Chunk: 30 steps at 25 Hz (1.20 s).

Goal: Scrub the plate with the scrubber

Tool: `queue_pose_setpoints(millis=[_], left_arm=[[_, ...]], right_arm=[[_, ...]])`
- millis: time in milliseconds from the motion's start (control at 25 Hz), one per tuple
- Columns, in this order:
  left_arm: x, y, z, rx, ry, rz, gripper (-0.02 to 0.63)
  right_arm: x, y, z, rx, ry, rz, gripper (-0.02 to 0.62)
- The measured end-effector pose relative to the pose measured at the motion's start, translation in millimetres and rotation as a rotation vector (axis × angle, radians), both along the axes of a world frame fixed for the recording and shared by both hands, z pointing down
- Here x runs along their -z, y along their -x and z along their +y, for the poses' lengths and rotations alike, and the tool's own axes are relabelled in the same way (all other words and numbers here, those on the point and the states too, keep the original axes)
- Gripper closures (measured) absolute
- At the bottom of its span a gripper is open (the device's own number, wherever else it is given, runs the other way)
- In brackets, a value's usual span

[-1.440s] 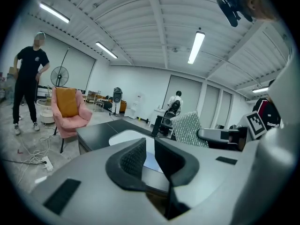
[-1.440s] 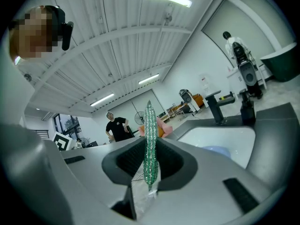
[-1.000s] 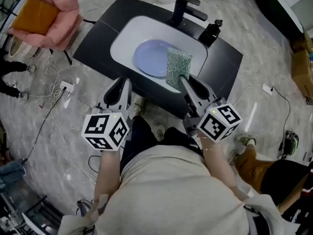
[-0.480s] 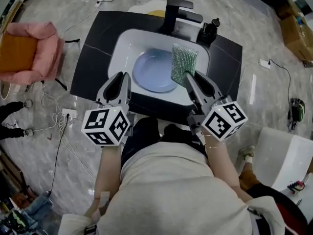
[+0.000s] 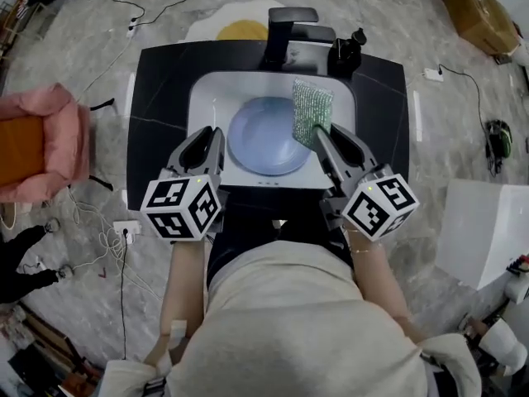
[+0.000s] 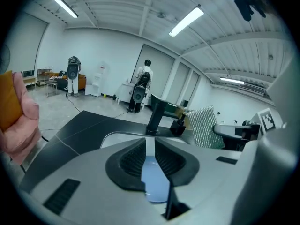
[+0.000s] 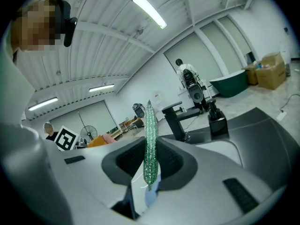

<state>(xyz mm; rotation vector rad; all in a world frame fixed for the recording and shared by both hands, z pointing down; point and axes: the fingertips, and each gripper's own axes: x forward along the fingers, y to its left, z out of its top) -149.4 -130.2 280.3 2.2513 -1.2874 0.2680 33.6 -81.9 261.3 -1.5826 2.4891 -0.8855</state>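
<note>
A pale blue plate [image 5: 264, 137] lies in the white sink basin [image 5: 207, 98]. My right gripper [image 5: 321, 131] is shut on a green sparkly scrubber [image 5: 311, 110], which stands upright on edge over the plate's right rim. In the right gripper view the scrubber [image 7: 150, 135] is pinched between the jaws of the right gripper [image 7: 150, 159]. My left gripper [image 5: 215, 135] hovers at the basin's near left edge, shut with nothing in it. In the left gripper view, the left gripper [image 6: 150, 146] shows the plate [image 6: 152, 184] below its jaws and the scrubber [image 6: 204, 125] off to the right.
A black faucet [image 5: 289, 27] and a black soap dispenser [image 5: 347, 52] stand at the back of the dark counter [image 5: 157, 81]. A pink and orange chair [image 5: 37, 143] is at the left, with cables on the floor. Cardboard boxes [image 5: 475, 2] sit at the far right.
The view has swung so the sink sits square and centred. Both grippers have come closer to the basin, and the scrubber now hangs over the plate's right rim.
</note>
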Motion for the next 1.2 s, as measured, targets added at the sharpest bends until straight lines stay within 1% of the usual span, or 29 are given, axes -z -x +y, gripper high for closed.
queue_pose_setpoints(millis=[120, 240, 360, 480, 640, 800, 920, 1040, 1120, 1200], left_arm=[[-14.0, 0.9, -8.8, -0.013, 0.047, 0.017, 0.537], [-33.6, -0.2, -9.9, -0.042, 0.106, 0.019, 0.534], [-54.1, 1.2, -12.1, -0.06, 0.167, 0.014, 0.534], [-70.5, 8.2, -14.9, -0.057, 0.216, -0.003, 0.526], [-87.0, 11.6, -11.7, -0.069, 0.261, -0.029, 0.503], [-103.4, 7.0, -6.9, -0.086, 0.307, -0.042, 0.492], [-108.7, -0.5, -10.0, -0.098, 0.302, -0.033, 0.492], [-115.0, -6.4, -15.6, -0.09, 0.314, -0.024, 0.492], [-121.4, -8.1, -18.8, -0.081, 0.328, -0.034, 0.492], [-129.5, -9.0, -21.0, -0.081, 0.342, -0.064, 0.492]], right_arm=[[-8.3, -0.3, -5.0, -0.039, 0.028, 0.015, 0.513], [-17.1, 1.4, -8.2, -0.065, 0.059, 0.025, 0.514], [-28.2, 5.7, -10.2, -0.063, 0.093, 0.037, 0.514], [-40.2, 8.1, -12.4, -0.05, 0.121, 0.072, 0.514], [-54.3, 9.7, -12.0, -0.022, 0.148, 0.114, 0.513], [-68.5, 11.3, -11.5, 0.006, 0.18, 0.114, 0.514], [-79.9, 13.1, -12.6, 0.034, 0.203, 0.112, 0.514], [-90.4, 13.1, -15.4, 0.066, 0.23, 0.118, 0.514], [-96.3, 12.8, -17.6, 0.092, 0.243, 0.134, 0.514], [-101.7, 14.7, -19.0, 0.14, 0.25, 0.158, 0.514]])
